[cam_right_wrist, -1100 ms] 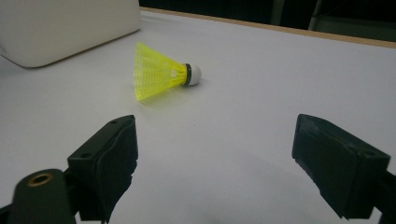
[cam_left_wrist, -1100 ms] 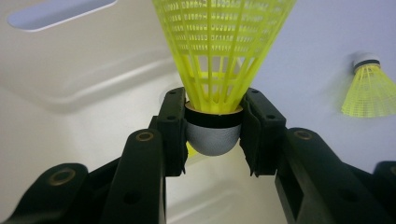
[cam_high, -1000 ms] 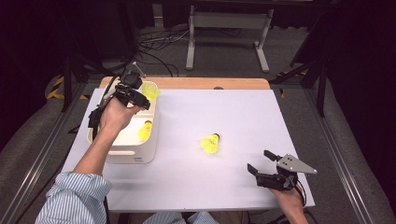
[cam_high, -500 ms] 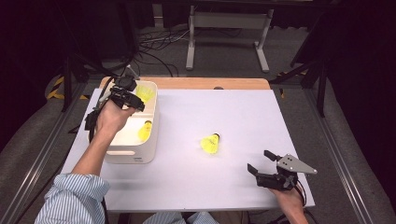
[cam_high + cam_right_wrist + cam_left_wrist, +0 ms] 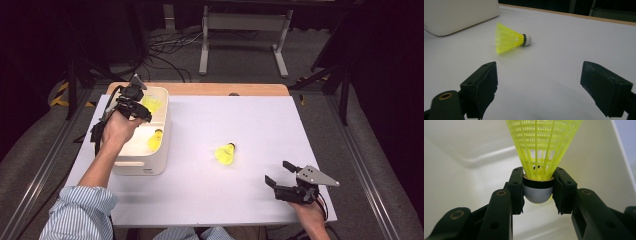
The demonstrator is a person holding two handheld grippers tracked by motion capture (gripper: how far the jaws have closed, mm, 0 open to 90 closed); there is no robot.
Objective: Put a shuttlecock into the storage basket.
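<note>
The left gripper (image 5: 538,192) clamps a shuttlecock (image 5: 541,150) by its rounded cork, the yellow mesh skirt cut off at top, inside a smooth white bin (image 5: 162,131); the right gripper (image 5: 539,90) gapes, seemingly idle.

Glossy plastic bin (image 5: 159,150) — meshed plastic shuttlecock (image 5: 541,147)

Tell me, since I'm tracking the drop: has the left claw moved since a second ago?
Yes. The left claw, shut on a shuttlecock, has sunk slightly toward the near end of the white bin, now over its inside.
</note>
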